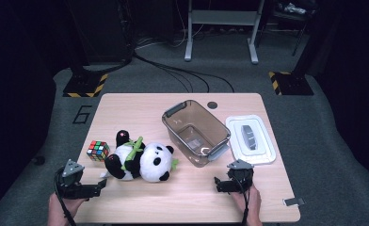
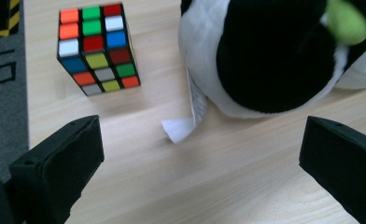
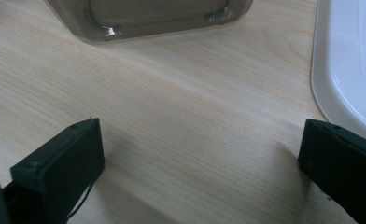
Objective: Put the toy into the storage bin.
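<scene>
Approach step; your left gripper [image 1: 98, 187], jaws spread, empty, near table's front-left corner, faces panda plush [image 1: 140, 161]; right gripper [image 1: 219, 184] spread, idle; next: advance, straddle plush, close.

We see a light wooden rectangular table [image 1: 126, 106] with a small round dark grommet [image 1: 212, 104] near its far edge and a little grey clip [image 1: 294, 202] at its near right corner. It stands on grey carpet [image 1: 314, 122], where a black figure six [image 1: 82, 114] is marked just beside the table's left edge. Beyond the far corners we make out two black bases edged with yellow-and-black stripes, one left [image 1: 85, 85] and one right [image 1: 291, 83]. Between them black cables [image 1: 182, 75] run across the floor towards a grey metal stand [image 1: 222, 18] at the back.
</scene>
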